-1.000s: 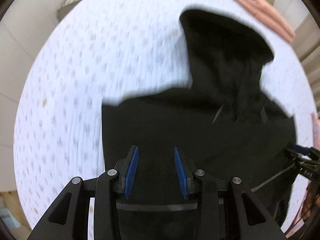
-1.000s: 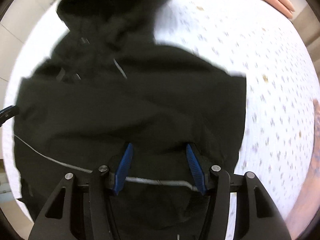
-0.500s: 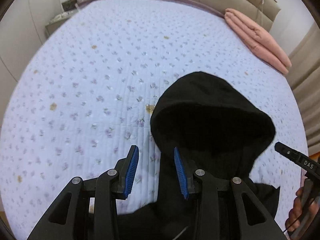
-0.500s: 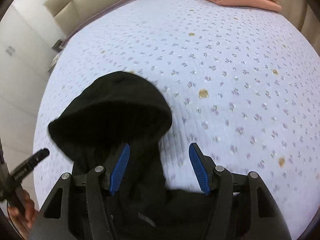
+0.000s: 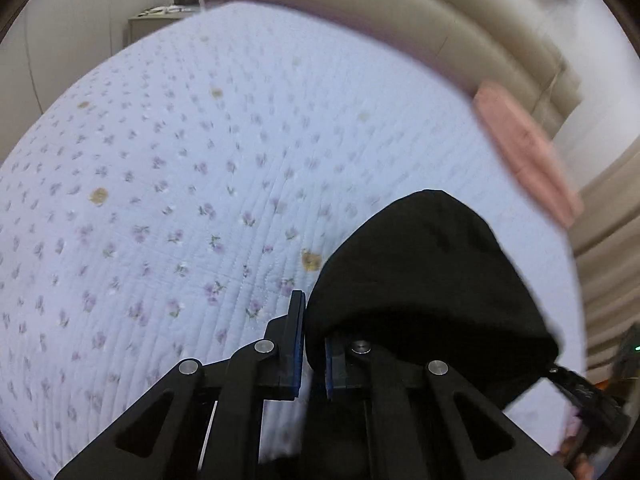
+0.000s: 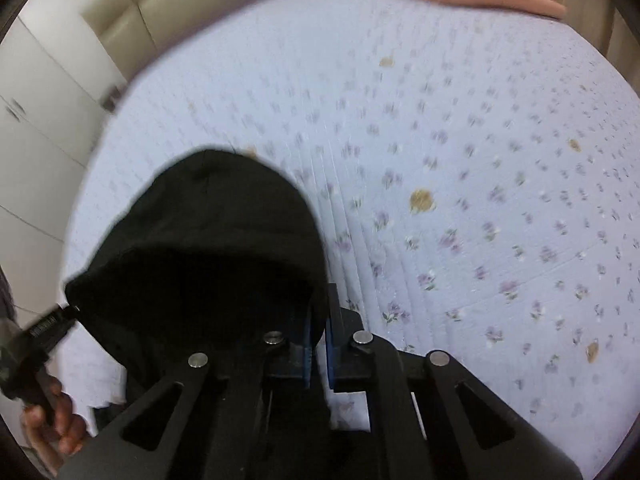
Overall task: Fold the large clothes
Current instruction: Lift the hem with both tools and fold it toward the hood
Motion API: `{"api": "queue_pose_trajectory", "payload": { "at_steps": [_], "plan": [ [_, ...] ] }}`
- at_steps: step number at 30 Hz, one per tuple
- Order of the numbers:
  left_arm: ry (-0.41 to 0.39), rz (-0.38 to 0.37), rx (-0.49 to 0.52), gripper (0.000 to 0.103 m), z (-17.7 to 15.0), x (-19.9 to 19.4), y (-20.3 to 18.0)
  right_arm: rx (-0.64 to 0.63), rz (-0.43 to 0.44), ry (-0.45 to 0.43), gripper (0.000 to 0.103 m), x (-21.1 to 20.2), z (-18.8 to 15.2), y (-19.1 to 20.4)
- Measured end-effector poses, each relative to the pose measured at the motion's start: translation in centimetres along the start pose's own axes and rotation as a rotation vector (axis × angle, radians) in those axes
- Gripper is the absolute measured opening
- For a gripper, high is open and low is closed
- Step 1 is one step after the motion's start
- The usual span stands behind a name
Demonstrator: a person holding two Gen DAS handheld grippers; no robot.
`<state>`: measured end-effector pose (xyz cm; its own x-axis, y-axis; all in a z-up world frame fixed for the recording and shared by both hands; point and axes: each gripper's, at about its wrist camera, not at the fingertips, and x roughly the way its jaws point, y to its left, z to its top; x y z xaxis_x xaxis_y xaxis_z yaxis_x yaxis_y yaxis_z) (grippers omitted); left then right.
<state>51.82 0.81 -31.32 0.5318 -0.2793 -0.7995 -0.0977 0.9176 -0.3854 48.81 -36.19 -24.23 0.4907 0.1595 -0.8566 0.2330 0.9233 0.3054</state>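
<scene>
In the left wrist view, no brand or label can be read: the only lettering sits on the black bar of the right gripper point(image 5: 582, 390) at the lower right edge, and it is too blurred to make out. The left gripper point(image 5: 311, 344) has its blue-padded fingers point(image 5: 295, 346) drawn almost together, pinching the edge of the black hooded sweatshirt point(image 5: 424, 280). The hood rises as a dark rounded dome to the right of the pinch, its opening a deep shadow, its far side reaching the right gripper. Beneath it spreads the pale blue quilted bedspread with small purple flowers point(image 5: 192, 184), dotted with a few tan spots. A folded pink blanket point(image 5: 524, 152) lies at the far right corner, against a beige padded headboard point(image 5: 420, 24). A small nightstand point(image 5: 160, 28) stands by the far left corner.

In the right wrist view, the right gripper point(image 6: 317, 342) likewise has its blue pads point(image 6: 331, 346) nearly shut, clamped on the hood's right edge. The hood bulges up and leftward, matte black, held above the bedspread. Its far edge meets the left gripper at the lower left, held by a bare hand point(image 6: 52, 420); small white lettering on that bar is unreadable. White cabinet doors point(image 6: 36, 120) fill the left side.
</scene>
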Motion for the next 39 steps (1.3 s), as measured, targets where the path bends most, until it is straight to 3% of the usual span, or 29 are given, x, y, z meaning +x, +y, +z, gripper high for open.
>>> {"api": "queue_pose_trajectory", "payload": {
  "at_steps": [2, 3, 7, 9, 12, 14, 17, 20, 24, 28, 30, 32, 36, 39],
  "plan": [
    [0.053, -0.017, -0.025, 0.011, -0.7, -0.4, 1.4, -0.008, 0.02, -0.015, 0.005, -1.2, -1.0, -0.8],
    [0.122, -0.017, -0.038, 0.011, -1.2, 0.9, 2.4, -0.02, 0.011, -0.002, 0.005, -1.0, -1.5, -1.0],
    [0.294, 0.031, -0.054, 0.012, -3.2, 7.1, 5.3, -0.086, -0.068, 0.156, 0.005, 4.5, -4.6, -1.6],
    [0.263, -0.018, -0.064, 0.013, -3.9, 7.7, 6.2, -0.065, -0.074, 0.194, 0.005, 6.7, -5.4, -2.1],
    [0.223, -0.048, -0.036, 0.018, -4.1, 6.2, 6.3, -0.064, -0.087, 0.189, 0.007, 6.7, -5.1, -1.8],
    [0.196, -0.032, 0.028, 0.031, -4.4, 4.3, 6.2, -0.075, -0.077, 0.21, 0.013, 6.1, -5.0, -1.6],
    [0.163, -0.043, 0.128, 0.038, -4.8, 0.8, 6.2, -0.112, -0.081, 0.243, 0.028, 4.2, -5.3, -1.9],
    [0.115, -0.033, 0.215, 0.039, -4.7, -2.8, 5.6, -0.11, -0.081, 0.213, 0.043, 1.4, -5.8, -2.6],
    [0.043, 0.008, 0.283, 0.039, -3.9, -5.2, 4.5, -0.049, -0.02, 0.151, 0.045, -1.6, -4.8, -1.6],
    [-0.004, -0.126, 0.229, 0.039, -1.8, -6.0, 3.1, -0.121, 0.013, 0.049, 0.045, -2.5, -2.6, 2.4],
    [-0.018, -0.15, 0.213, 0.039, -0.6, -5.0, 1.7, -0.15, 0.011, 0.028, 0.045, -1.4, -0.9, 4.3],
    [0.021, -0.17, 0.205, 0.039, -0.3, -2.5, 1.0, -0.159, 0.017, 0.043, 0.045, 0.1, -0.2, 5.2],
    [0.14, -0.043, 0.236, 0.039, -2.4, 3.4, 1.5, -0.194, -0.072, 0.129, 0.048, 4.7, -0.7, 5.5],
    [0.213, -0.005, 0.225, 0.039, -4.7, 6.6, 2.6, -0.214, -0.111, 0.222, 0.048, 8.2, -3.0, 4.5]
  ]
}}
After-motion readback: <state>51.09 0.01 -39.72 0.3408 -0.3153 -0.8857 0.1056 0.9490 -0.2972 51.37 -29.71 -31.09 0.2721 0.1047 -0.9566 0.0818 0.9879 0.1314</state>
